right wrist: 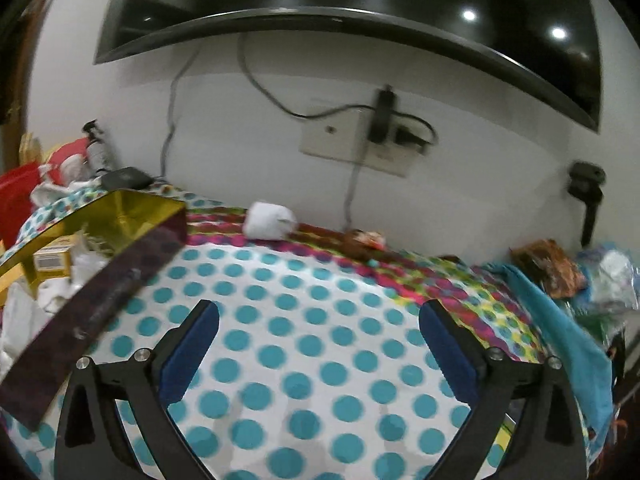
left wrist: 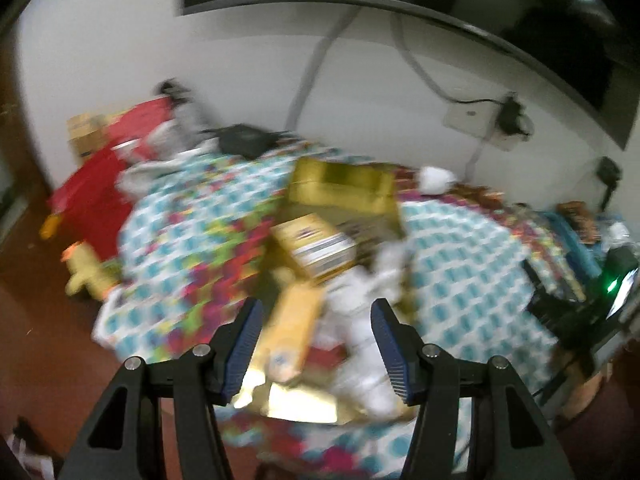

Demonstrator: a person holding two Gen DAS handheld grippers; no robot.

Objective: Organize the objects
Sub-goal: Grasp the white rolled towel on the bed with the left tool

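Left gripper [left wrist: 316, 312] half apart above gold-lined box [left wrist: 340, 200], pads clear of everything. Right gripper [right wrist: 320, 312] spread wide over bare dotted bedspread [right wrist: 312, 360], nothing between the pads. Inside the box, blurred: yellow cartons [left wrist: 316, 246], an orange packet [left wrist: 296, 320], white crumpled pieces [left wrist: 372, 320], possibly paper. Box near the bedspread's middle, dark lid [right wrist: 104, 300] propped open along its right side. Farther back, white roll [right wrist: 268, 220] by the far edge, black device [right wrist: 126, 178] at the far left corner, below wall-mounted television [right wrist: 360, 8].
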